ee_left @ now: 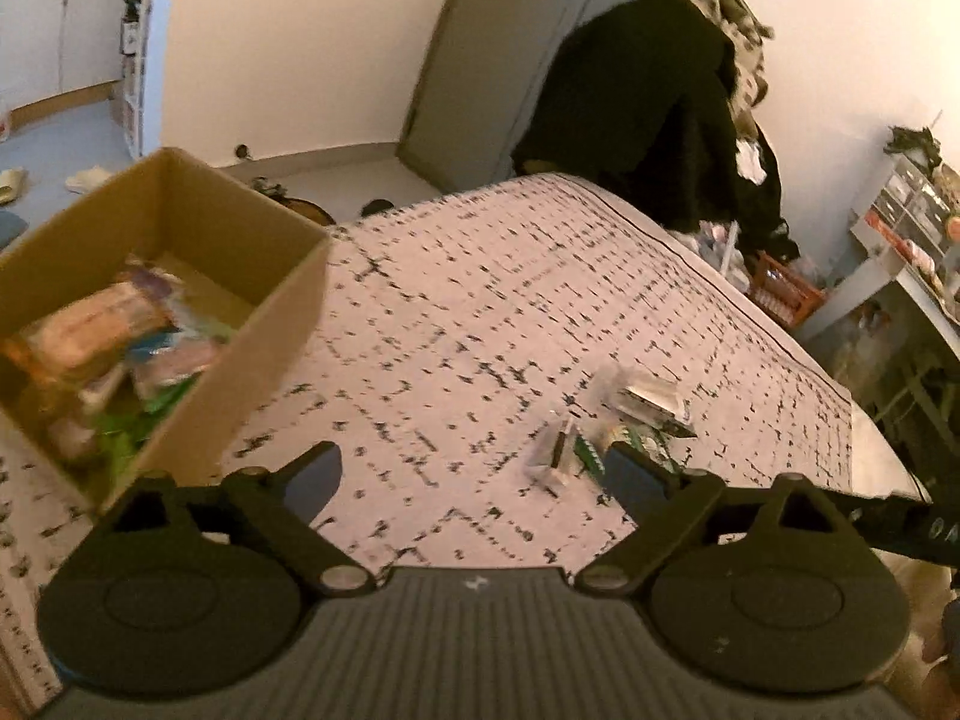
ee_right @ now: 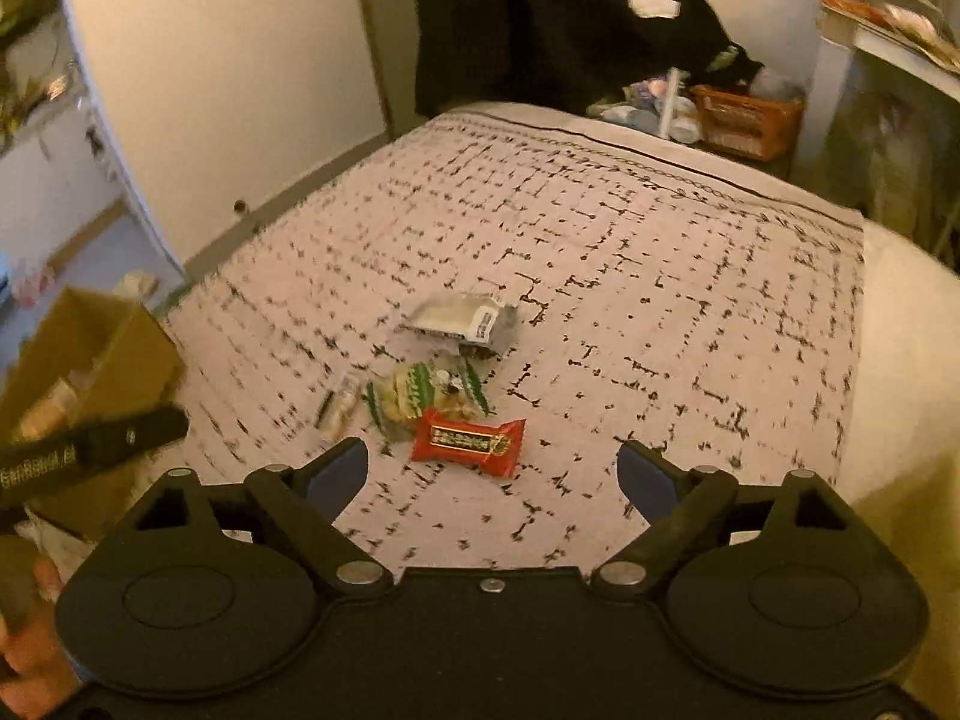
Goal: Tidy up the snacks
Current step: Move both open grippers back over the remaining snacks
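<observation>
A brown cardboard box stands at the left on the patterned tablecloth and holds several snack packets. Loose snacks lie on the cloth: a silver packet, a green-and-white packet, a red packet and a small clear stick packet. In the left wrist view the silver packet and a small clear packet lie ahead to the right. My left gripper is open and empty above the cloth. My right gripper is open and empty just short of the red packet.
The box also shows at the left edge of the right wrist view. A dark coat hangs beyond the table's far edge. An orange basket and shelves stand at the right. A door is behind.
</observation>
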Demonstrator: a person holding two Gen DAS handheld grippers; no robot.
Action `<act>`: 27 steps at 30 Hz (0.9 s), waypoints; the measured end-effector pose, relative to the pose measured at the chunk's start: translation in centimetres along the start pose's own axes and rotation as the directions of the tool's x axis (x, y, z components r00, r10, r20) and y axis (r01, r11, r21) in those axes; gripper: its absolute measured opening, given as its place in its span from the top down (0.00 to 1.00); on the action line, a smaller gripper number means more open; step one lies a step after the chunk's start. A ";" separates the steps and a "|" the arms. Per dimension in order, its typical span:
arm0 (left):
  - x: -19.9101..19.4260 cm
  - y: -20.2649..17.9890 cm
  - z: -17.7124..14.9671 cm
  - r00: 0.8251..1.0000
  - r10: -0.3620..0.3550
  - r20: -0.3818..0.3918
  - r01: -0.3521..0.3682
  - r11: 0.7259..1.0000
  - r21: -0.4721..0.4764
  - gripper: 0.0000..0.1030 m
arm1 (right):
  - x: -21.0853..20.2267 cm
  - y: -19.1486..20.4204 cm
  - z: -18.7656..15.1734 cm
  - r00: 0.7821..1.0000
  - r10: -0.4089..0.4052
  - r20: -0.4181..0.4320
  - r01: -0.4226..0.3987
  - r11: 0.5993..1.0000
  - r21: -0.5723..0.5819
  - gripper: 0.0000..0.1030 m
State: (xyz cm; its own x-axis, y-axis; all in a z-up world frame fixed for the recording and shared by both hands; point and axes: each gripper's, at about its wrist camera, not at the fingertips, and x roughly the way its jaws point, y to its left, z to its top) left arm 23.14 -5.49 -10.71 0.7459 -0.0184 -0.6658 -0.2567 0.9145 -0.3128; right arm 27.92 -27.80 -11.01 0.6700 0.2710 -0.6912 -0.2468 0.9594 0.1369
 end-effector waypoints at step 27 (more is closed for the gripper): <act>13.8 -5.2 -0.9 0.987 0.017 -0.157 -0.005 0.997 0.073 0.75 | 10.6 1.2 -0.3 0.991 -0.061 -0.117 0.030 0.968 -0.251 0.14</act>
State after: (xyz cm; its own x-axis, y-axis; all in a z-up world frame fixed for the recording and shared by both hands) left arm 34.21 -10.83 -18.91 0.6354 -0.0663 -0.7693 -0.2153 0.9416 -0.2590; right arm 34.50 -23.77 -18.38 0.5977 0.2006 -0.7762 -0.3939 0.9168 -0.0664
